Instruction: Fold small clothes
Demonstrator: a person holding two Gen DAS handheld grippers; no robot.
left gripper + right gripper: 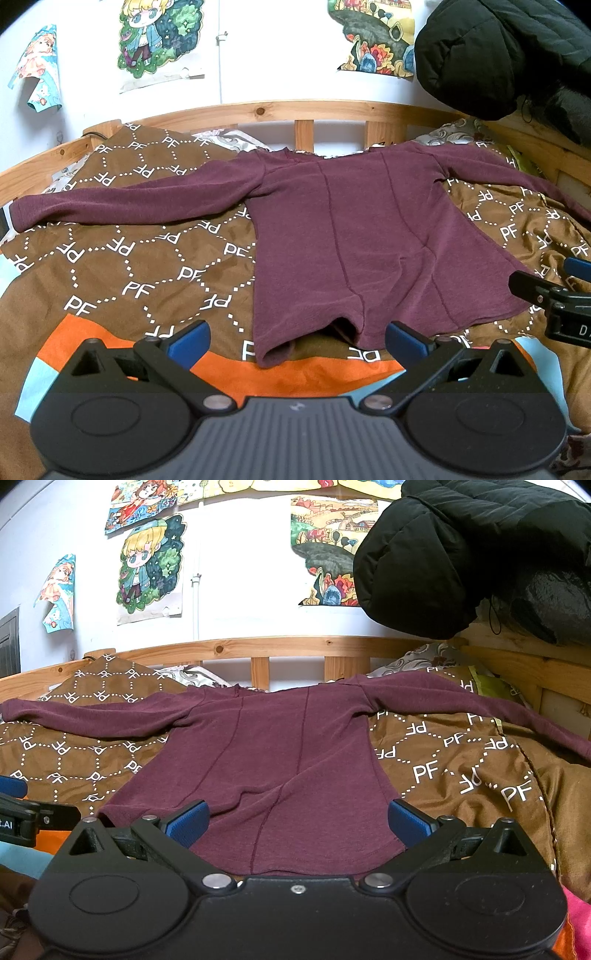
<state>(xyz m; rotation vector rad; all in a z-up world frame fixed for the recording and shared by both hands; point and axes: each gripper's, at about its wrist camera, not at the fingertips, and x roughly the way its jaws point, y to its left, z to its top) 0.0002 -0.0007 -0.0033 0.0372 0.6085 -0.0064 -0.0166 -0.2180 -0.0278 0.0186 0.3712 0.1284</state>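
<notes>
Shirt [343, 236] flat on bed [122, 266], hem nearest, long axis running away. Left gripper [297, 341] and right gripper [295, 821] at hem, fingers apart, empty.

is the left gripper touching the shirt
Apart: in the left wrist view the left gripper has its fingers open short of the shirt hem, blanket visible between.

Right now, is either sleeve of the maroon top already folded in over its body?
No, in the left wrist view both sleeves of the maroon top lie stretched straight out to the sides across the brown blanket.
</notes>
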